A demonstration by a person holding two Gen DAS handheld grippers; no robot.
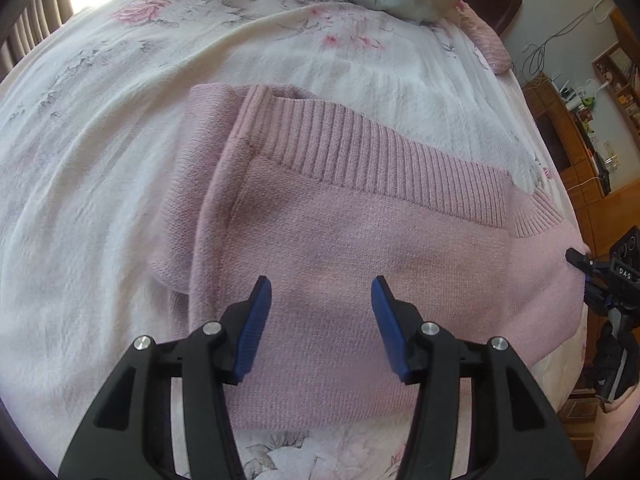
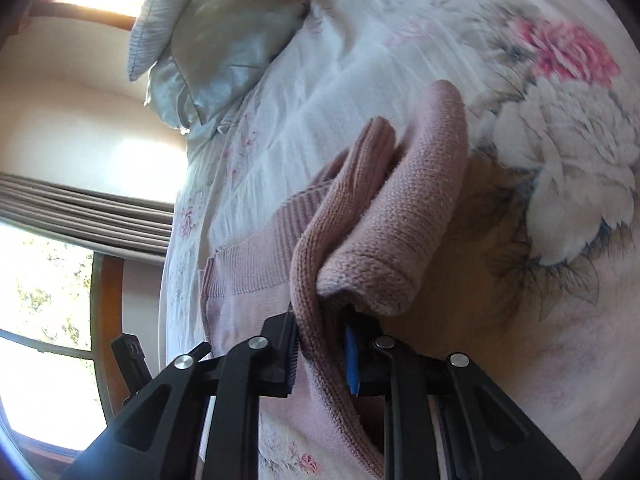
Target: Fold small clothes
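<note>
Right hand-held gripper (image 2: 320,354) clamping pink knit sweater (image 1: 360,248), left hand-held gripper (image 1: 322,316) released above

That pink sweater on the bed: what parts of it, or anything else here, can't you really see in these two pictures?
- Sweater: near edge hidden behind the open left gripper, left wrist view.
- Its gripped edge: hidden between the right gripper fingers, right wrist view.
- Right gripper in the left wrist view: cut off by the right edge.
- Shelves: items too small.
- Window: washed out.

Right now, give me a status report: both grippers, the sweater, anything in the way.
Left gripper open, hovering over pink sweater. Right gripper shut on sweater edge, fabric bunched and lifted. Sweater partly folded on floral bedspread. Nothing in the way.
</note>
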